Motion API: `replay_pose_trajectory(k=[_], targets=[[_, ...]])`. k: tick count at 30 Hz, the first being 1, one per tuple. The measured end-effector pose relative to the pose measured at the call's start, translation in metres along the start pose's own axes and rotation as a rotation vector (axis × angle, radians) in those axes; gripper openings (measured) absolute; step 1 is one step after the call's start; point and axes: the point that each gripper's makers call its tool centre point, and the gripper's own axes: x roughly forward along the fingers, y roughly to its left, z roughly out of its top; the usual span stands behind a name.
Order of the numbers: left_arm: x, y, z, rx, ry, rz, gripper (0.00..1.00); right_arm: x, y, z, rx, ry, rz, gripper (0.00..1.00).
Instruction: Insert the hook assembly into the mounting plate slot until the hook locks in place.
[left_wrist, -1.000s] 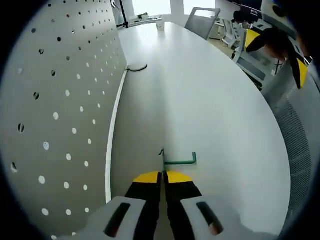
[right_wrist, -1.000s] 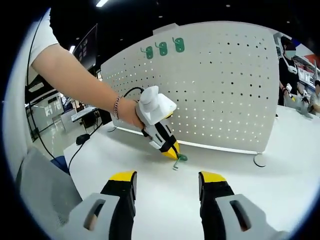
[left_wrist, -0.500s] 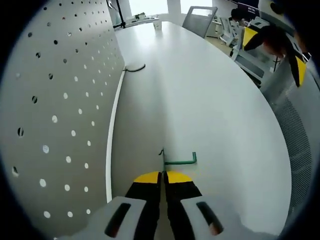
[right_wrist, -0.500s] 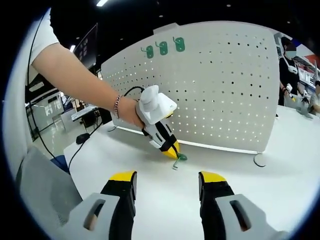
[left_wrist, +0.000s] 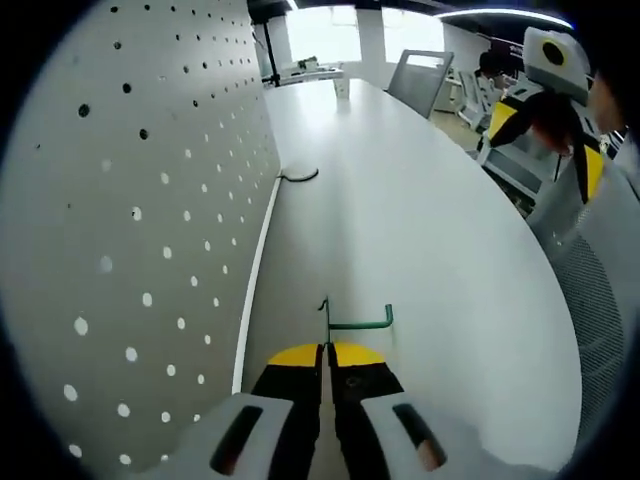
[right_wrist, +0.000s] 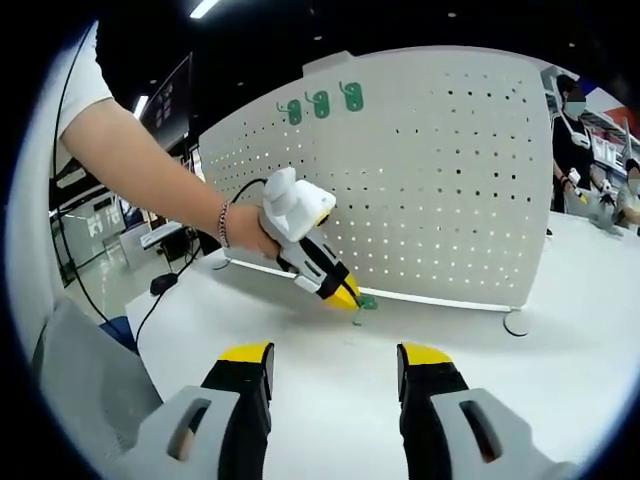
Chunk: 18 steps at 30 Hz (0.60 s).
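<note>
Left gripper view: left hand-held gripper (left_wrist: 328, 352) clamped on green hook (left_wrist: 355, 320), pegboard (left_wrist: 130, 230) alongside; right hand-held gripper (right_wrist: 334, 362) wide; possibly misaligned, risking jamming.

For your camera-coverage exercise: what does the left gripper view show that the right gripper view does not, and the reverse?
Left gripper view: a grey chair at the far end of the table, and a dark cable loop by the pegboard's foot.

Right gripper view: three green hooks hanging high on the pegboard, and the person's forearm.

Both: the pegboard, the white table, and the green hook clamped in the left gripper.
</note>
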Motion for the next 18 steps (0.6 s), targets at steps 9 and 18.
replay_pose_trajectory(k=[9,18], targets=[[-0.013,-0.006,0.011,0.005,-0.050,-0.002,0.03,-0.001,0.000,0.001,0.001,-0.005,0.000,0.48],[-0.032,-0.004,0.032,0.001,-0.126,0.035,0.03,-0.001,0.003,0.004,-0.008,-0.008,0.007,0.48]])
